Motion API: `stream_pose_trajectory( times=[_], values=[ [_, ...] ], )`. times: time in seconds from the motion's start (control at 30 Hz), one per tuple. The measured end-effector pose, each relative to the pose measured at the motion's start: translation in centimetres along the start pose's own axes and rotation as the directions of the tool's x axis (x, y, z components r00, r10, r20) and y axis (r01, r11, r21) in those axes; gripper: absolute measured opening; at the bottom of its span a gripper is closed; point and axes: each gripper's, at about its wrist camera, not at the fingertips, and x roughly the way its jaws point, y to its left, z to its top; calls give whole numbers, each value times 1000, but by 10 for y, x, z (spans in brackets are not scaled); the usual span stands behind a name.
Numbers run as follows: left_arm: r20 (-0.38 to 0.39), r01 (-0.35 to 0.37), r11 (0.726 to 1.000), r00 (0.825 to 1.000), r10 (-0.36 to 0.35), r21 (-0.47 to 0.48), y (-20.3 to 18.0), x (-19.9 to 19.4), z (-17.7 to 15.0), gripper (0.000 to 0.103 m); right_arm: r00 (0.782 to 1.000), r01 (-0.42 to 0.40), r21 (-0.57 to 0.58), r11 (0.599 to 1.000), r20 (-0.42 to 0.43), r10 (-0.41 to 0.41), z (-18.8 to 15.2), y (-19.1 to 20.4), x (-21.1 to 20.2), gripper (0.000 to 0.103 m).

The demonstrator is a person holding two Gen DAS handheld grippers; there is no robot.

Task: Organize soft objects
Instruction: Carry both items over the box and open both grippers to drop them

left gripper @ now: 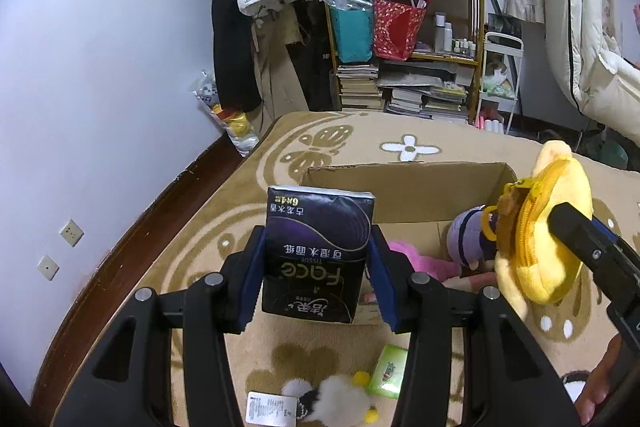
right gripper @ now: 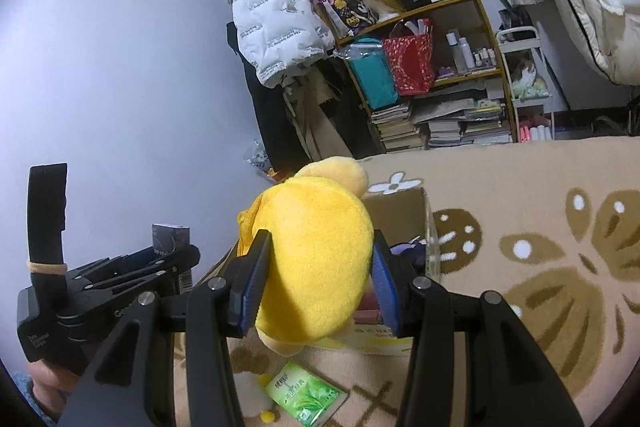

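Under my grippers is a tan floral blanket (left gripper: 224, 227) spread over the bed. A cardboard box (left gripper: 400, 187) sits open on it farther off; nearer me lie a green tissue packet (right gripper: 304, 393) and, left of it, a white fluffy toy (left gripper: 336, 399).

In the left wrist view the dark tissue pack (left gripper: 316, 255) hides the near left corner of the cardboard box (left gripper: 404, 195), and the yellow plush pouch (left gripper: 548, 227) covers the box's right wall. Inside, a pink plush (left gripper: 424, 261) and a purple doll (left gripper: 468, 239) show only in part. At the bottom edge a white fluffy toy (left gripper: 340, 401) is cut off. In the right wrist view the green packet (right gripper: 304, 393) is partly behind the tool arms, its print too small to read.
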Motion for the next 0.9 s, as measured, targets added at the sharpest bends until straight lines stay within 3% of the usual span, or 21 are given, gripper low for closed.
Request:
stream_pose_trajectory(
  times=[0.4,0.77,0.9],
  values=[
    [0,-6,1000,1000,6,7,-8,18,0,47,1000,8,-9,1000,-12,-8,8,-4,28,52],
    [-59,17,999,998,-14,36,-21,43,-9,48,995,19,1,1000,-101,-19,-2,-14,44,59],
    [-44,7,999,999,-5,49,-24,42,-9,48,994,27,7,1000,-109,-26,-3,-18,43,59]
  ],
)
